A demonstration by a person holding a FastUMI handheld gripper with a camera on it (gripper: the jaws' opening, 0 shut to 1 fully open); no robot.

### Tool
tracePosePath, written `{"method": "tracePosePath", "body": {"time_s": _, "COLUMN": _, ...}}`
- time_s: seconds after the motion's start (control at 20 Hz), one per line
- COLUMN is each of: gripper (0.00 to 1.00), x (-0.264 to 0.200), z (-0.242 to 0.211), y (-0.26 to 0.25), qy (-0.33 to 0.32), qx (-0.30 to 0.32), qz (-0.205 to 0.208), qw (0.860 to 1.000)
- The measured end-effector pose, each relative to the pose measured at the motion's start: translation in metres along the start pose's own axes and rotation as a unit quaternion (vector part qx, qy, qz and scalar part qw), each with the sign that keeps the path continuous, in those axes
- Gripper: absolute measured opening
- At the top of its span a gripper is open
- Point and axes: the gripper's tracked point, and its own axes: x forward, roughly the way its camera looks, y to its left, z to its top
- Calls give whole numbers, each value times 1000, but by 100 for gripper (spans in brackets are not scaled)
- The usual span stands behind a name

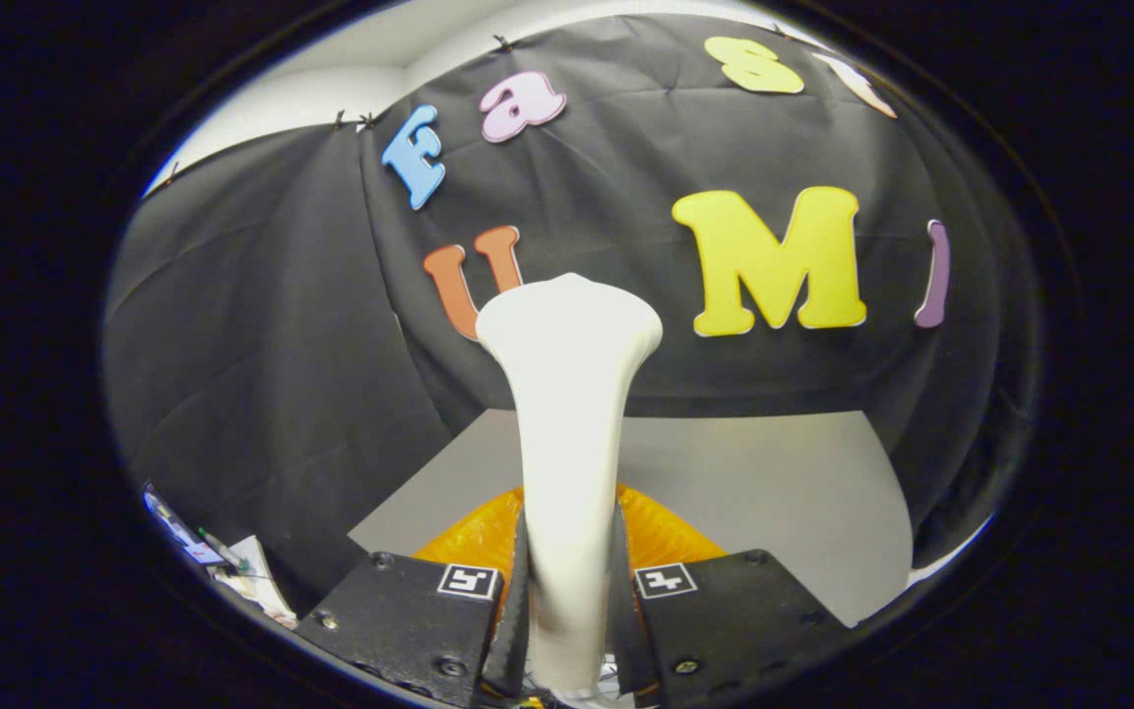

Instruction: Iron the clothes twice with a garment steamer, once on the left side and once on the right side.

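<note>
The black two-finger tool was clamped on the slim neck of the white plastic garment steamer, a finger pressing each side of the handle just above the square markers on the tool's blocks. The steamer stood upright between the fingers, and its widened, flared head rose ahead of them toward the black cloth wall of the booth. Holding it low on the narrow part likely gave a firm hold while leaving the head free to sweep over fabric. Directly beyond the fingers, partly hidden by the steamer's body, lay a crumpled orange garment on the pale grey table; the clothing sat close under the steamer, which seemed raised above it rather than pressed to it, though contact could not be told. By my reading no pass was visibly under way, and the head would need tipping down toward one side of the orange cloth. Some small clutter lay off the table's near-left corner
</note>
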Motion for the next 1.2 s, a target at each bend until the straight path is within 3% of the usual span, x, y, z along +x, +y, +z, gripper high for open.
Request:
{"method": "tracePosePath", "body": {"time_s": 0.15, "gripper": 37, "x": -46, "z": -1, "y": -29, "qy": -27, "qx": 14, "qz": -23, "qw": 999}}
{"method": "tracePosePath", "body": {"time_s": 0.45, "gripper": 37, "x": -156, "z": 2, "y": -120, "qy": -98, "qx": 52, "qz": -117, "qw": 987}}
{"method": "tracePosePath", "body": {"time_s": 0.6, "gripper": 37, "x": -214, "z": 20, "y": -172, "qy": -148, "qx": 50, "qz": -182, "qw": 971}}
{"method": "tracePosePath", "body": {"time_s": 0.8, "gripper": 37, "x": -265, "z": 58, "y": -221, "qy": -218, "qx": 44, "qz": -235, "qw": 946}}
{"method": "tracePosePath", "body": {"time_s": 1.0, "gripper": 37, "x": -293, "z": 112, "y": -250, "qy": -284, "qx": 18, "qz": -245, "qw": 927}}
{"method": "tracePosePath", "body": {"time_s": 1.2, "gripper": 37, "x": -299, "z": 170, "y": -272, "qy": -334, "qx": -11, "qz": -229, "qw": 914}}
